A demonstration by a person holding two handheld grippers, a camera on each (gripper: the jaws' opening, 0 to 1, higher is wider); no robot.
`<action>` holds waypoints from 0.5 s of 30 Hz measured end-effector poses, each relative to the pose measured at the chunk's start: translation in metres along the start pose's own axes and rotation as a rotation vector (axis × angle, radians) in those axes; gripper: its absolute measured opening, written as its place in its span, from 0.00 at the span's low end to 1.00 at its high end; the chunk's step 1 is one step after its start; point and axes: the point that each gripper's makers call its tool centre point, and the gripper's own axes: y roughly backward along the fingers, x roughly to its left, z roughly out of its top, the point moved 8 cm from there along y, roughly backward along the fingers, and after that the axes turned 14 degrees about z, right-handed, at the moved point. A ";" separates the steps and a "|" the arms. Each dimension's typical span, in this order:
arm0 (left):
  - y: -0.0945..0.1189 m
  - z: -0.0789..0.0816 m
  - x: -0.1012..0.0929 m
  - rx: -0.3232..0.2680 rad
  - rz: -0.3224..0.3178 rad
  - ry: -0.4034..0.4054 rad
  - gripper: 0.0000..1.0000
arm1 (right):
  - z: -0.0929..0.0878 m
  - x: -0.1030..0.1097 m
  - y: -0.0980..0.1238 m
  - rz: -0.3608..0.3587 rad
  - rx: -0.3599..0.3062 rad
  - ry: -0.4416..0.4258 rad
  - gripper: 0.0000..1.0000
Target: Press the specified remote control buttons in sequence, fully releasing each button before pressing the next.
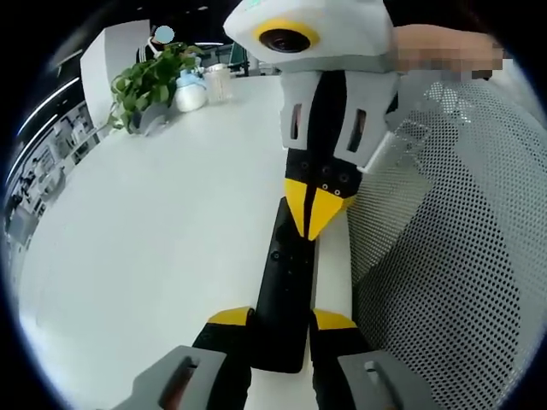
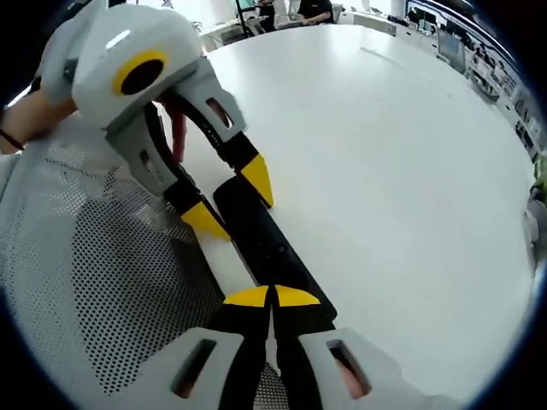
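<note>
A long black remote control (image 1: 282, 273) lies near the edge of a white table (image 1: 154, 256). In the left gripper view, my left gripper (image 1: 282, 318) holds the remote's near end between its two yellow-tipped jaws. My right gripper (image 1: 318, 209) comes down from above, shut, with its yellow tips resting on the remote's far part. In the right gripper view, the right gripper (image 2: 273, 296) has its tips together on the remote (image 2: 265, 239). The left gripper (image 2: 231, 198) clasps the remote's other end there.
A white perforated mesh chair back (image 1: 453, 256) stands right beside the table edge and the remote, also seen as the mesh (image 2: 102, 273). A potted plant (image 1: 154, 81) and two bottles (image 1: 192, 90) stand at the table's far end. A hand (image 1: 436, 51) holds the right gripper.
</note>
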 end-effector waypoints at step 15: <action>-0.001 0.002 -0.002 0.029 0.034 0.021 0.26 | -0.002 0.006 -0.001 -0.059 -0.037 0.013 0.00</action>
